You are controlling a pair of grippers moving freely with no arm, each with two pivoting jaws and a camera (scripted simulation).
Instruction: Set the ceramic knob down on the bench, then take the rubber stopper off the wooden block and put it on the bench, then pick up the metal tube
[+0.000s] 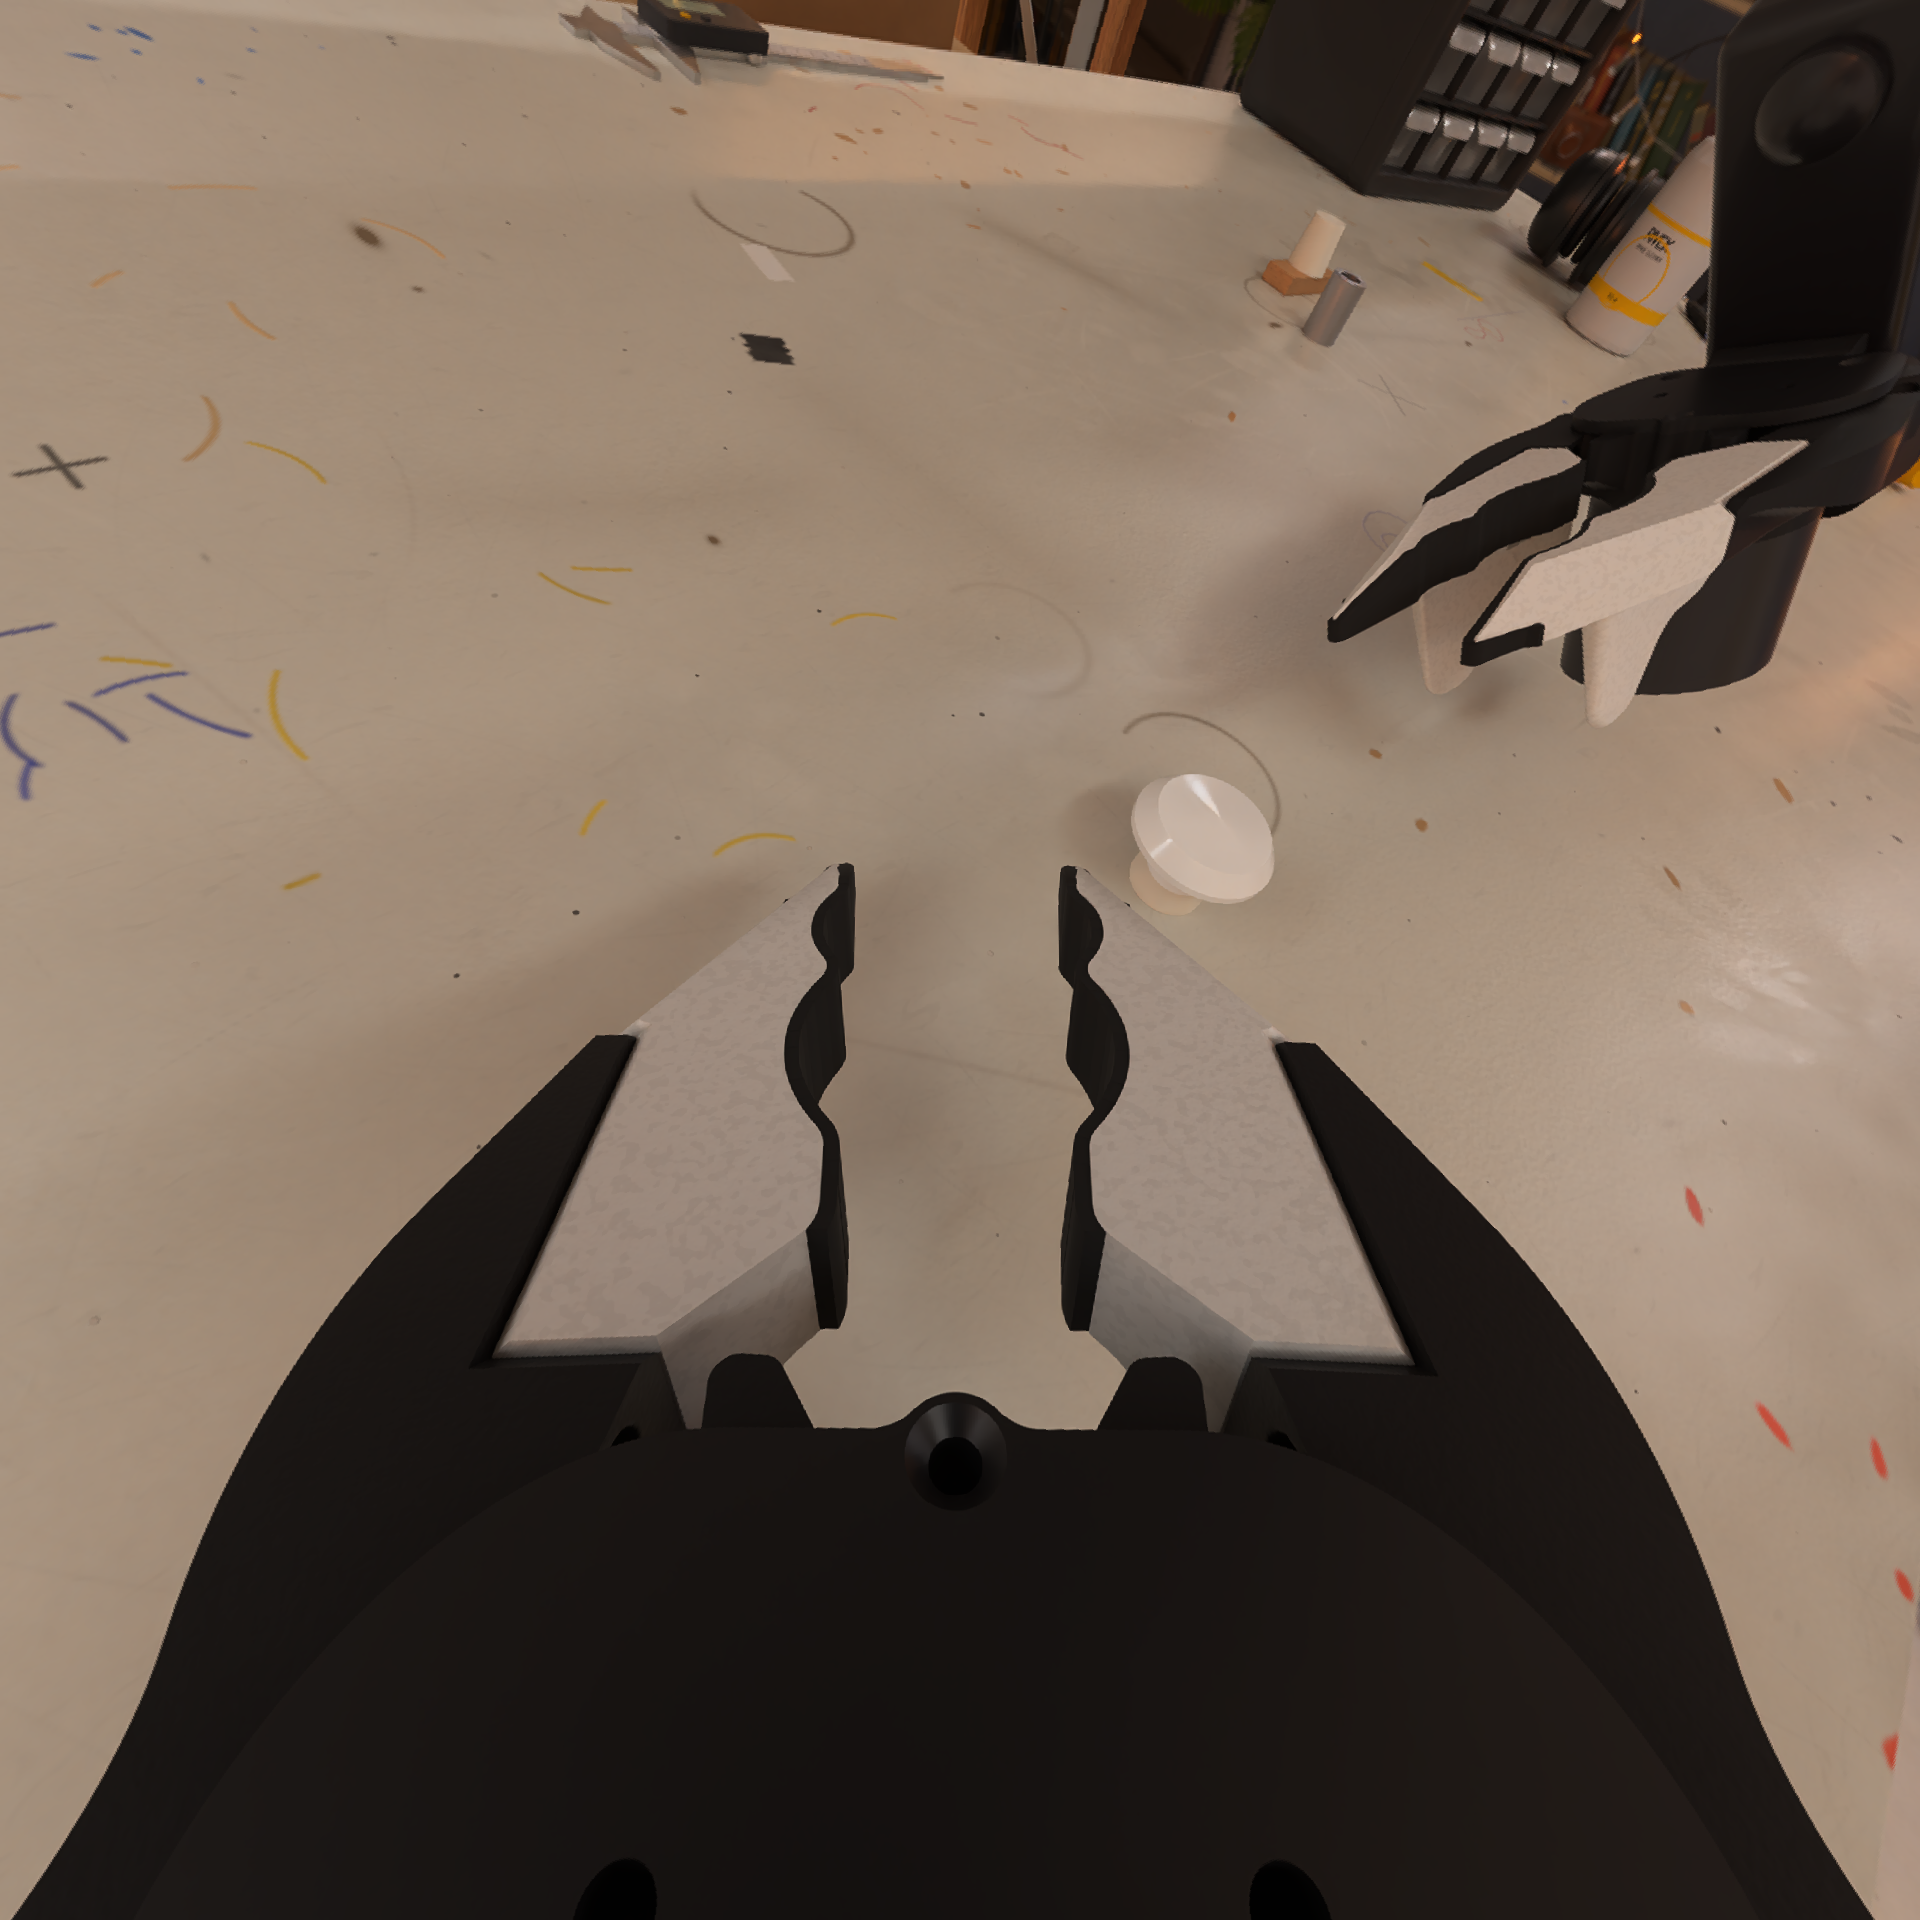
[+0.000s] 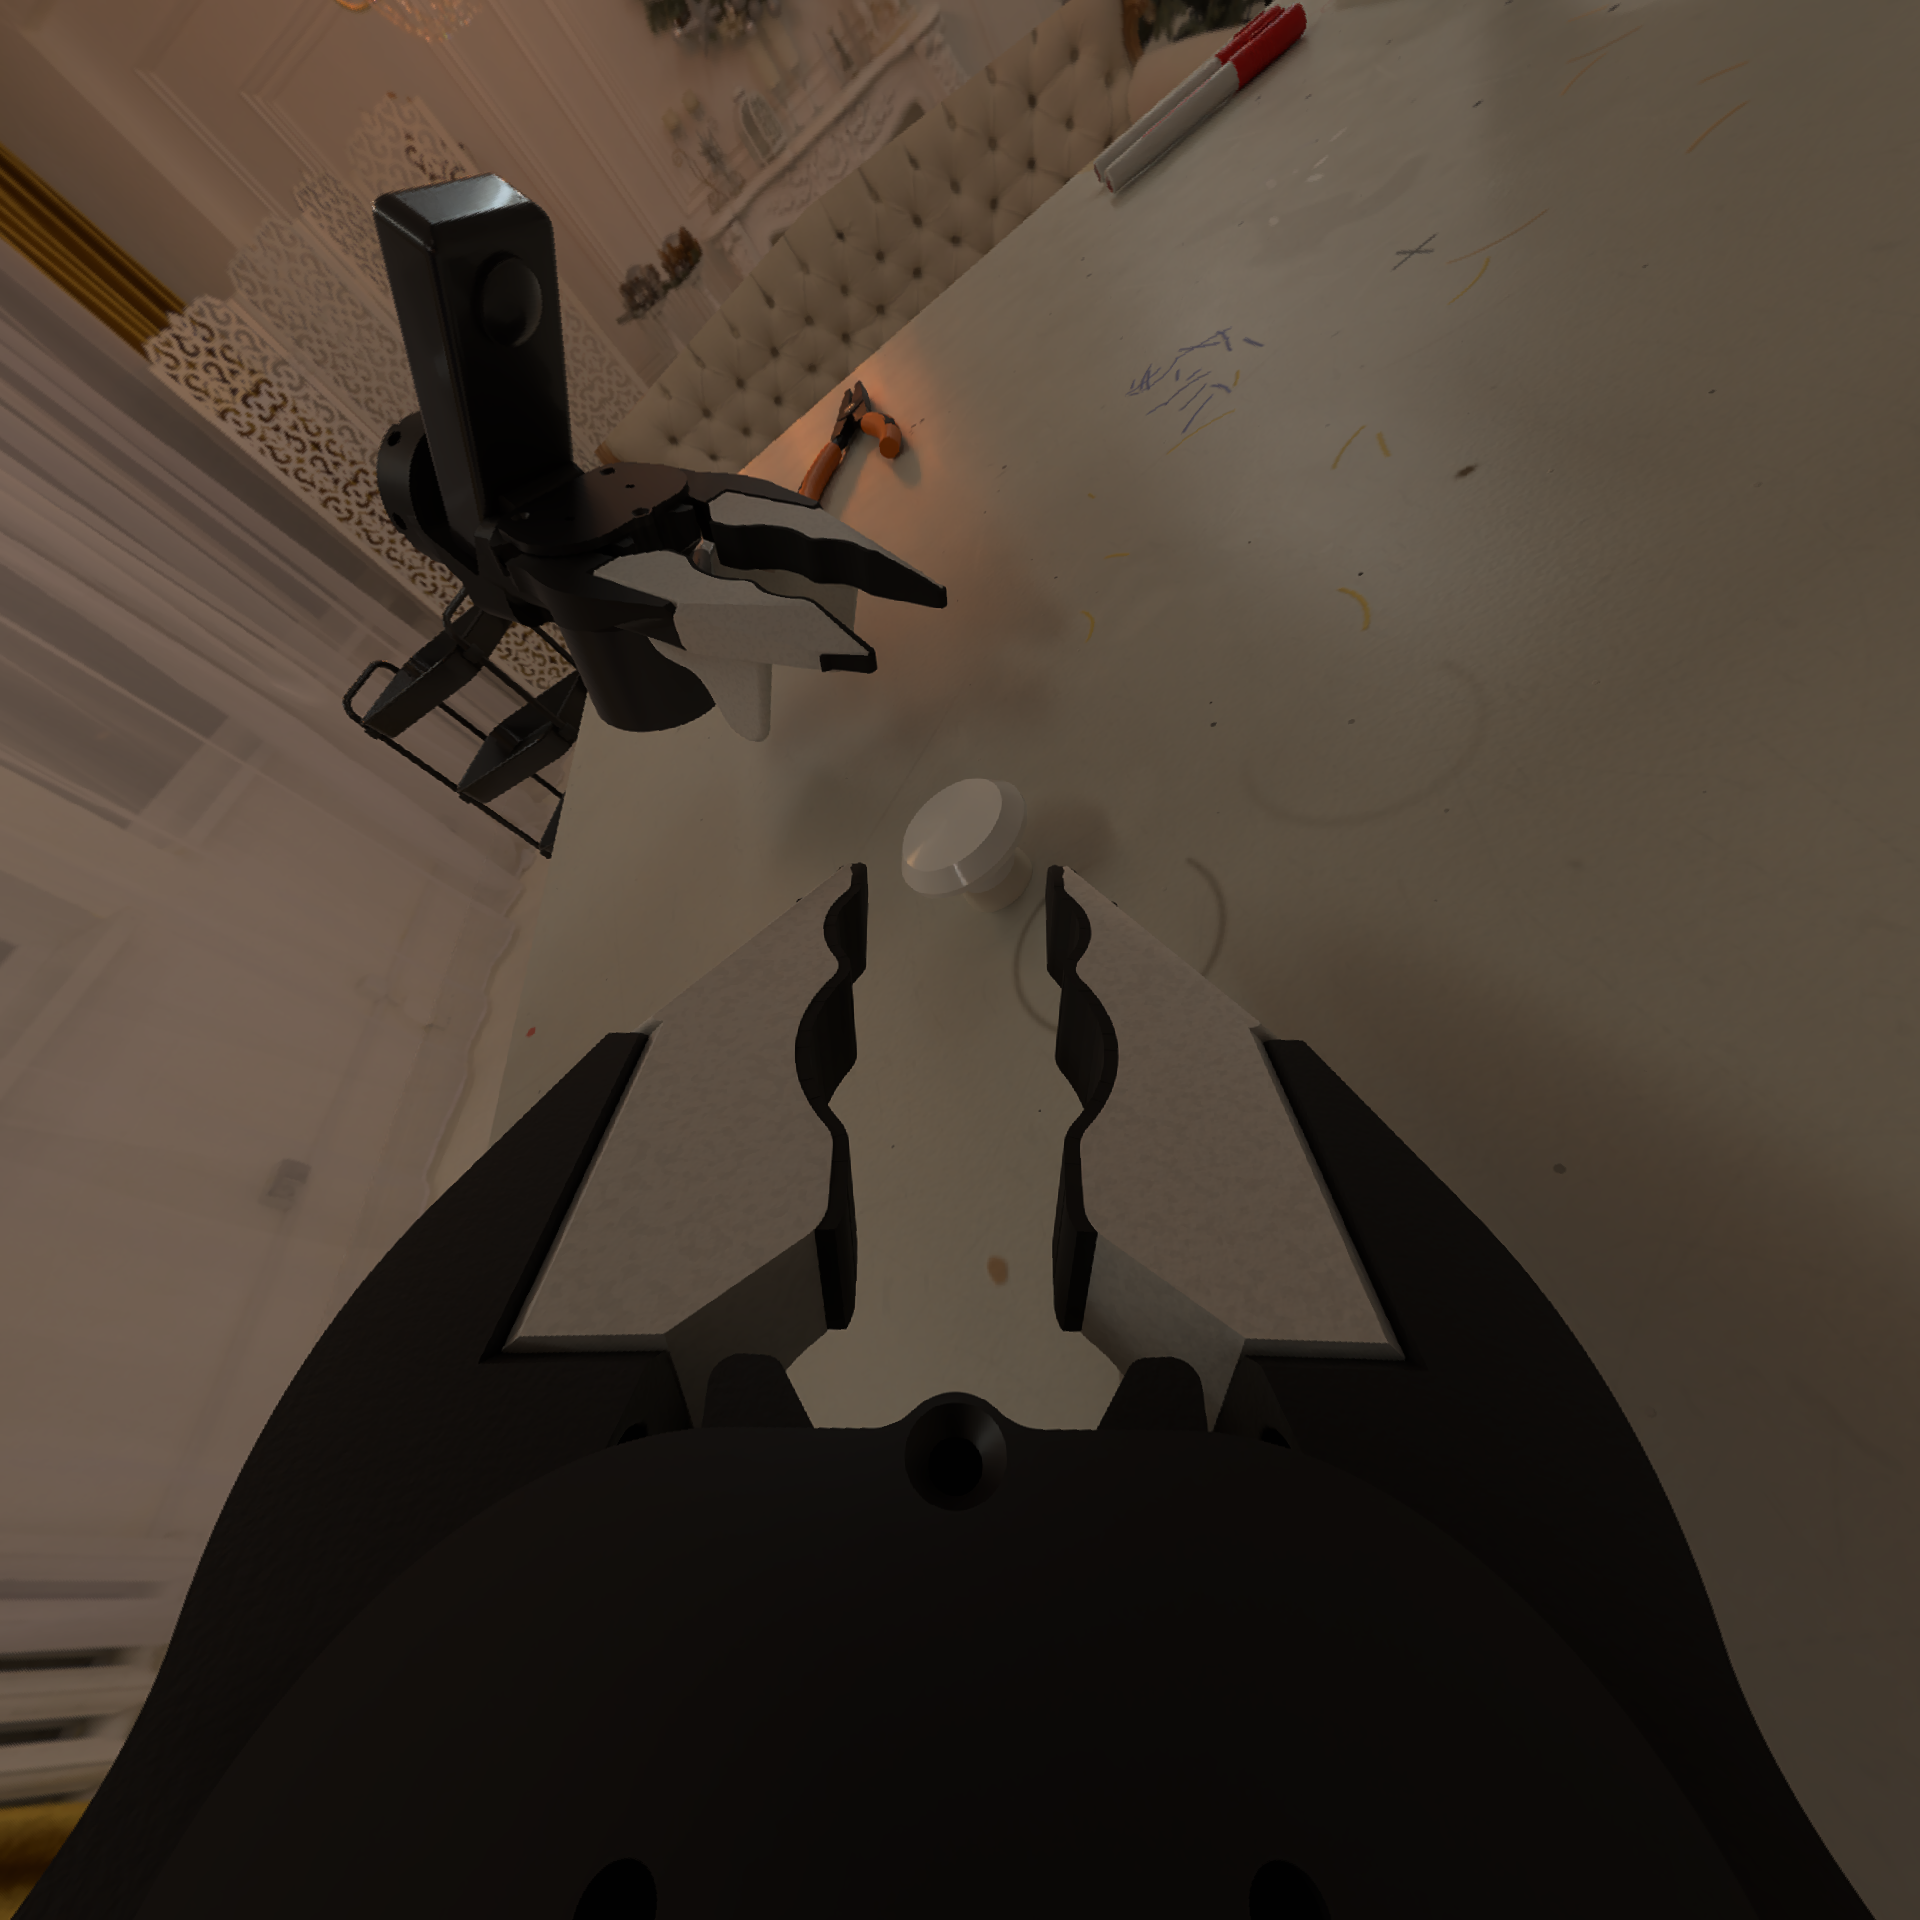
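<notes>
The white ceramic knob (image 1: 1202,840) lies on its side on the bench, just beyond and right of my left gripper (image 1: 956,883), which is open and empty. It also shows in the right wrist view (image 2: 961,840), just ahead of my right gripper (image 2: 954,883), also open and empty. The right gripper (image 1: 1434,634) hovers at the right in the left wrist view. Far back right, the pale rubber stopper (image 1: 1317,244) stands on the small wooden block (image 1: 1296,278), with the grey metal tube (image 1: 1333,309) beside it.
A caliper (image 1: 717,36) lies at the bench's far edge. A black drawer cabinet (image 1: 1455,94) and a white bottle (image 1: 1642,260) stand far right. Red markers (image 2: 1195,94) and orange-handled pliers (image 2: 852,442) lie near the bench edge (image 2: 665,665) in the right wrist view.
</notes>
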